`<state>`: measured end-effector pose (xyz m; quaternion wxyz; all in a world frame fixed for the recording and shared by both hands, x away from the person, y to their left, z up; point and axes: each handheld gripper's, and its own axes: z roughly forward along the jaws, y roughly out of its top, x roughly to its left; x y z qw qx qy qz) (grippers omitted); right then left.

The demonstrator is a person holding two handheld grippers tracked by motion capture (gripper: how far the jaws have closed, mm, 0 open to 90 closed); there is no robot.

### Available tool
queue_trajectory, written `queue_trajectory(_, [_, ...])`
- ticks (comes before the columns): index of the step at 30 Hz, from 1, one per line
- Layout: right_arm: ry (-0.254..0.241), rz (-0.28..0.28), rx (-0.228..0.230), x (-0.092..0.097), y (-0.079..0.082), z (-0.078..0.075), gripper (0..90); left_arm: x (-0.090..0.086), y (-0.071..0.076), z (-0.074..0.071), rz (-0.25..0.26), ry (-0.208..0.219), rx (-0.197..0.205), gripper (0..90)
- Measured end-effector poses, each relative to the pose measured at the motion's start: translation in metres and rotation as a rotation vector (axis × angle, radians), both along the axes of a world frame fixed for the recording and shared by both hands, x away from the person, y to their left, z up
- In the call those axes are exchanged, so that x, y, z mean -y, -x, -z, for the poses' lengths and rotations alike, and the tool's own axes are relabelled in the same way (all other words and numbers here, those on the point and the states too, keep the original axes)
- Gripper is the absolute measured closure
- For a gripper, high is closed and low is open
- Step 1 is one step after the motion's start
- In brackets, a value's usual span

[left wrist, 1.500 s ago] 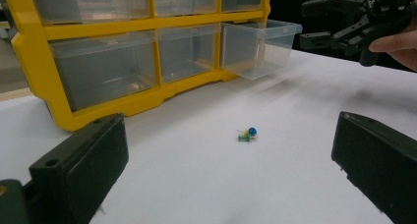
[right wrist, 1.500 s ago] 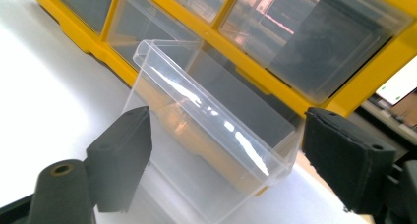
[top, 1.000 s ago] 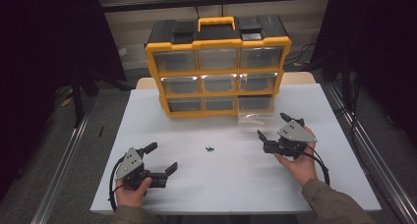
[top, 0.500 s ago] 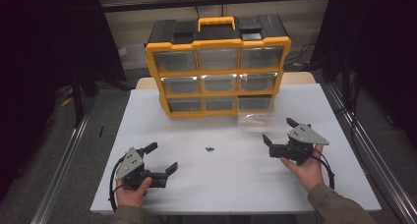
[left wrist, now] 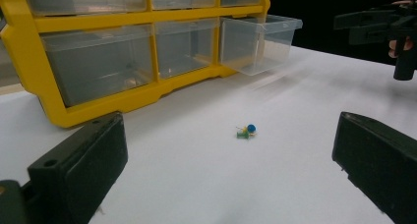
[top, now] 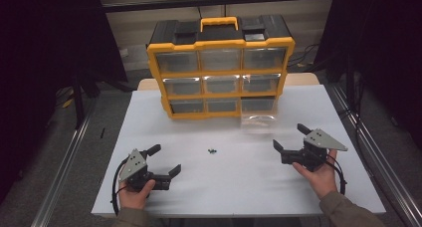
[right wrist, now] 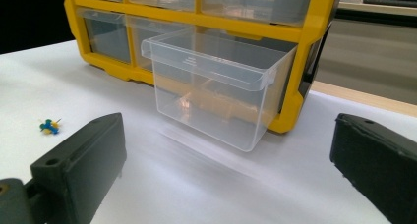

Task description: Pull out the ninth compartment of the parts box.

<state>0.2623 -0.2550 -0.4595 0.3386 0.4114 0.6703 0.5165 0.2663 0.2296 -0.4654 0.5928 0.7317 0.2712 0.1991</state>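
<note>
High view: one yellow-and-black organizer [top: 221, 67] stands at the far middle of the white worktop [top: 239, 187]. It has nine clear drawers in three rows of three, and a yellow carry handle [top: 219, 23] on top. Eight drawers sit flush in the frame. The ninth, the bottom-right drawer [top: 259, 115], is pulled well out over the worktop. In the right gripper view this open drawer [right wrist: 216, 86] looks empty. The left gripper view shows it [left wrist: 258, 42] the same way: clear walls with nothing inside. The closed drawers look empty too, though their cloudy fronts make that hard to confirm.

A small cluster of pushpins [top: 213, 151] lies on the bare worktop in front of the organizer, between the two grippers and apart from both. In the left gripper view the pushpins [left wrist: 246, 131] show a blue head and a green one; there may be two or three, too small to count surely. The right gripper view shows the cluster [right wrist: 49, 126] off to its left.

There are two grippers, one in each hand. The left gripper [top: 164, 162] rests near the front-left edge with its jaws released and nothing between them. The right gripper [top: 288, 140] is at the right, in front of the open drawer. Its jaws have just been opening and now stand wide, empty, with no contact on the drawer.
</note>
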Motion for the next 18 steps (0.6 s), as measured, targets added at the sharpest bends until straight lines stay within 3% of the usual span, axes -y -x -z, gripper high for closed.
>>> queue_trajectory(3, [-0.002,-0.024,-0.001,0.003,0.003,-0.001,0.0,0.000,0.000,0.000,0.007,-0.012,-0.005,0.1])
queue_trajectory(4, [-0.002,-0.031,-0.002,0.003,0.004,-0.001,0.0,0.001,-0.001,0.001,0.003,-0.001,-0.009,0.1])
queue_trajectory(5, [-0.004,-0.030,-0.003,0.004,0.005,-0.001,0.0,0.005,0.001,0.001,-0.040,0.029,-0.018,0.1])
queue_trajectory(6, [-0.006,-0.039,-0.008,0.005,0.006,-0.002,0.0,0.003,0.000,0.001,-0.027,-0.009,-0.006,0.1])
queue_trajectory(8, [-0.012,-0.047,-0.005,0.006,0.008,-0.001,0.0,0.004,0.000,0.001,-0.025,0.002,-0.015,0.1])
queue_trajectory(9, [-0.005,-0.050,-0.007,0.007,0.010,0.000,0.0,0.003,-0.002,0.001,0.006,0.007,-0.003,0.1])
queue_trajectory(10, [-0.002,-0.041,-0.007,0.008,0.011,0.000,0.0,0.002,-0.003,0.001,0.008,-0.023,0.001,0.1])
queue_trajectory(11, [0.004,-0.044,-0.008,0.009,0.012,0.001,0.0,0.005,-0.002,0.002,0.008,0.017,-0.016,0.1])
queue_trajectory(12, [0.001,-0.043,-0.008,0.011,0.013,0.002,0.0,0.005,-0.002,0.001,-0.016,-0.012,0.000,0.1])
queue_trajectory(13, [-0.001,-0.042,-0.011,0.012,0.014,0.002,0.0,0.005,-0.002,0.001,-0.016,-0.014,-0.006,0.1])
queue_trajectory(14, [-0.005,-0.043,-0.011,0.014,0.015,0.002,0.0,0.007,-0.002,0.002,-0.012,0.006,-0.012,0.1])
queue_trajectory(15, [-0.002,-0.043,-0.010,0.016,0.016,0.002,0.0,0.007,-0.002,0.002,-0.017,0.001,-0.009,0.1])
queue_trajectory(17, [-0.009,-0.038,-0.010,0.018,0.018,0.002,0.0,0.006,-0.005,0.002,0.024,-0.003,-0.003,0.1])
queue_trajectory(18, [-0.012,-0.037,-0.020,0.018,0.020,0.002,0.0,0.008,-0.005,0.003,0.017,0.019,-0.011,0.1])
